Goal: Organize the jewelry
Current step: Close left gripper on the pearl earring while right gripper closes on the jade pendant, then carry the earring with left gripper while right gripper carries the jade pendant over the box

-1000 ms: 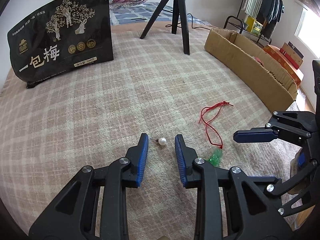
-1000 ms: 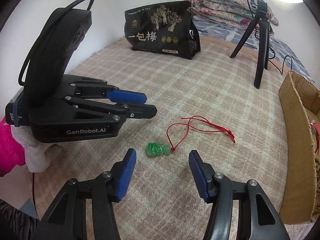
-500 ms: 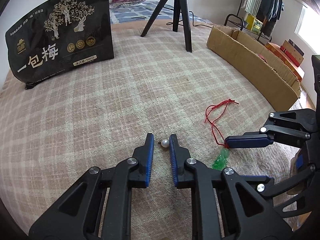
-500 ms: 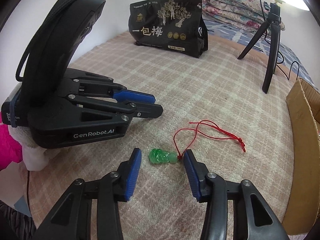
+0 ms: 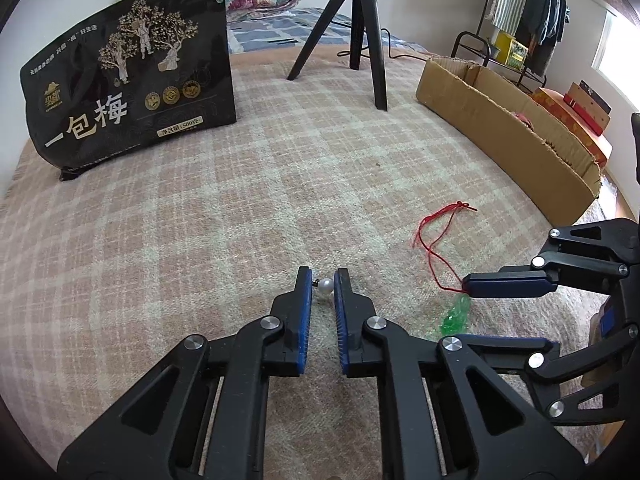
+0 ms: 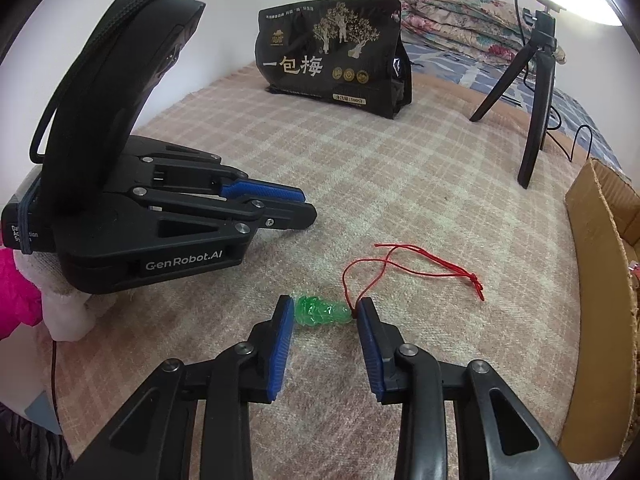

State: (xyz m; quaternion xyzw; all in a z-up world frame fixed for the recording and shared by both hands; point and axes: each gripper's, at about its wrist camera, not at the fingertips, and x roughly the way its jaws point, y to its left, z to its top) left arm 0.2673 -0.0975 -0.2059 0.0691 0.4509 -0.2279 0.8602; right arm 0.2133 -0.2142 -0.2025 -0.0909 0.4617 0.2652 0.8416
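Nearest in the left wrist view, the left tool (image 5: 323, 280) has its blue pads closed almost onto a small white pearl bead (image 5: 325, 287) lying on the bed's pink plaid blanket (image 5: 200, 220); whether both pads touch it cannot be told. The right wrist view shows the right tool (image 6: 323, 308) bracketing a green translucent carved pendant (image 6: 320, 311), pads at its ends. Its thin red cord (image 6: 420, 268) trails beyond. Farther off stand a black printed snack bag (image 5: 132, 96), black tripod (image 5: 356, 32) and brown cardboard box (image 5: 508, 136).

White walls (image 6: 240, 12), plaid blanket (image 5: 240, 200) — perhaps a bed; window (image 5: 612, 48) right.
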